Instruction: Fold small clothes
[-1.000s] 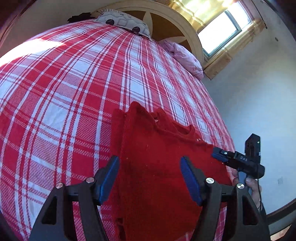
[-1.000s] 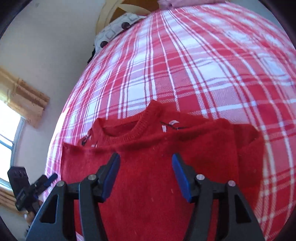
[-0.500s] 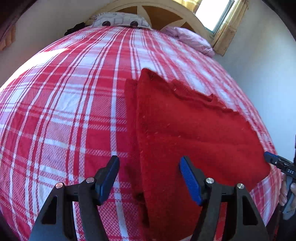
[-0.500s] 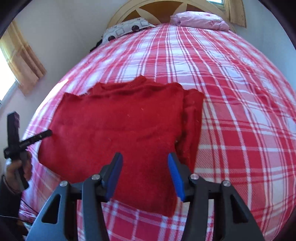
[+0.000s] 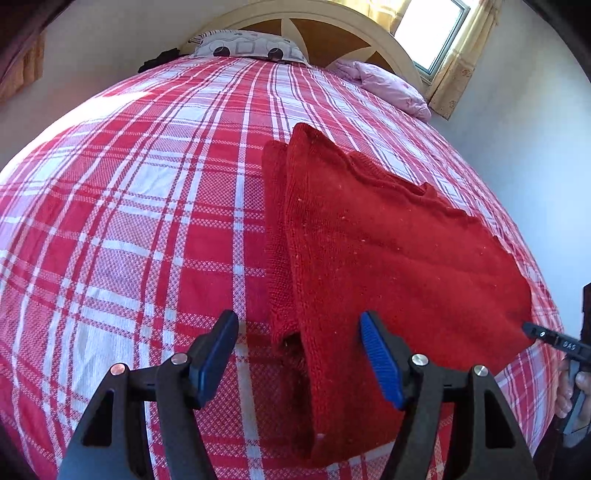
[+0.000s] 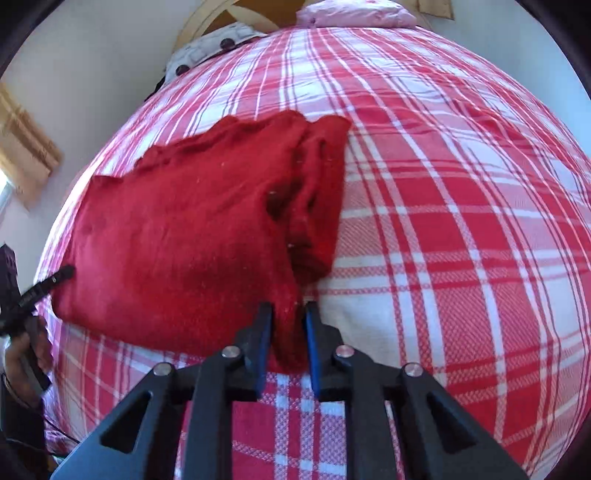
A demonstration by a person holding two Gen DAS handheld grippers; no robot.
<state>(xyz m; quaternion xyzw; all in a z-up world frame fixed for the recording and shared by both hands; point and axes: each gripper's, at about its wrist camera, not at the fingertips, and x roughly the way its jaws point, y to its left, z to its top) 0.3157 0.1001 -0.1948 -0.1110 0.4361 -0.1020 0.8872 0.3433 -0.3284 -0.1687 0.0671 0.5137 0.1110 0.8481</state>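
Observation:
A red knit sweater (image 5: 388,258) lies flat on the red-and-white plaid bed (image 5: 147,221), collar toward the headboard. In the left wrist view a folded-in strip runs along its left side. My left gripper (image 5: 299,350) hovers open over the near left corner, and the cloth edge lies below the gap, untouched by the pads. My right gripper (image 6: 288,325) is closing its jaws on a near corner of the sweater (image 6: 177,240), and cloth fills the narrow gap between the pads. Its tip (image 5: 532,330) shows at the sweater's right corner. The left gripper (image 6: 62,276) shows at the far left.
A patterned pillow (image 5: 251,46) and a pink pillow (image 5: 391,88) lie by the arched headboard (image 5: 332,40), with a window (image 5: 432,29) beyond. A hand (image 5: 576,391) holds the right gripper past the bed's edge. Bare plaid bedspread (image 6: 461,221) spreads beside the sweater.
The right gripper drew back from over the sweater's middle to its near corner and closed on the cloth. The left gripper sank closer to the other near corner and stayed open.

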